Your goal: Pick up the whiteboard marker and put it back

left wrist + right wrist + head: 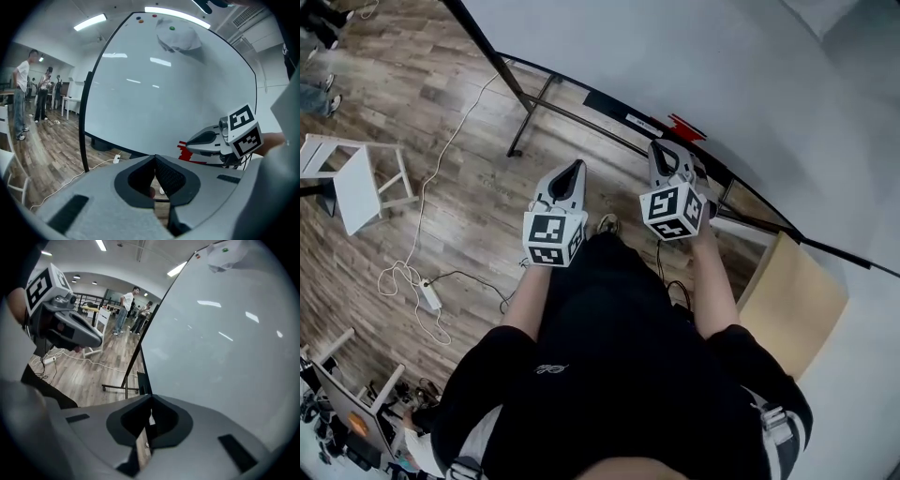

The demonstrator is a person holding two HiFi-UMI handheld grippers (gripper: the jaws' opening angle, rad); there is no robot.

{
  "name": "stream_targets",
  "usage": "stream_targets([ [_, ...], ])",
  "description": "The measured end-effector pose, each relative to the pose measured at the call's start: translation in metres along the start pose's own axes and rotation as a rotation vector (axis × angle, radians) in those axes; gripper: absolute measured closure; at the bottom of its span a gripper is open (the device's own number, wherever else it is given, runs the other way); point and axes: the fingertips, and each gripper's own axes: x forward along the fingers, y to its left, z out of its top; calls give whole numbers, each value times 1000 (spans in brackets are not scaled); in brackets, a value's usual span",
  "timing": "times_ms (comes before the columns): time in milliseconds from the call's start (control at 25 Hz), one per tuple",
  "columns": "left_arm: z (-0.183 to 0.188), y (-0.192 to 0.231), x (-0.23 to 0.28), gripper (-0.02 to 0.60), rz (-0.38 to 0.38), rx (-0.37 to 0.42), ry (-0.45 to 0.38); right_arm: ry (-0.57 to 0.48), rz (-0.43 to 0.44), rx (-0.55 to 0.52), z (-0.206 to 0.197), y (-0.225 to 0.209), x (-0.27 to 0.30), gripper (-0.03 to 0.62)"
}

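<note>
Standing on a grey-brown wooden plank floor [441, 187], facing a large white whiteboard in a black frame [703, 56] on a black metal stand. Black top and bare forearms low in the head view. One gripper in each hand, both raised side by side and aimed at the board's lower edge.

Left gripper [154, 158]: grey jaws pressed together at the tips, nothing between them. Only floor visible through the slit lower down. Held clear of the board.

Right gripper [150, 399]: jaws likewise closed tip to tip, empty. Close to the board's bottom rail and slightly ahead of the left one in the head view. Contact with the rail not discernible.

Small red item [685, 126] on the bottom rail, just beyond the right gripper's tip. Possibly the whiteboard marker, possibly not: cannot tell, too small and blocky in both the head view and the left gripper view. Marker's place not settled by any view.

High on the board: small round magnets [172, 28] in orange, red and green, beside a crumpled white patch [180, 38], cloth or paper.

Elsewhere: white stool [356, 183] at far left. Loose white cable [422, 234] trailing to a white power strip [429, 297]. Pale wooden panel [792, 300] at right, near the stand. Two people [21, 89] standing well back in the room.
</note>
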Motion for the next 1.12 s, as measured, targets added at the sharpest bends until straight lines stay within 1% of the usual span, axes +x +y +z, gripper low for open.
stream_targets([
  [240,-9,35,22,575,-28,-11,33,149,34,-93,-10,9,49,591],
  [440,-22,51,30,575,-35,-54,57,238,62,-161,-21,13,76,591],
  [560,-28,60,34,575,-33,-72,64,271,78,-176,-27,16,90,589],
  [680,-31,72,37,575,-29,-82,64,299,74,-171,-31,16,101,581],
  [760,-33,79,38,575,-24,-90,65,325,83,-182,-35,18,108,510],
  [1120,-34,99,40,575,-13,-117,75,420,105,-228,-43,18,129,511],
])
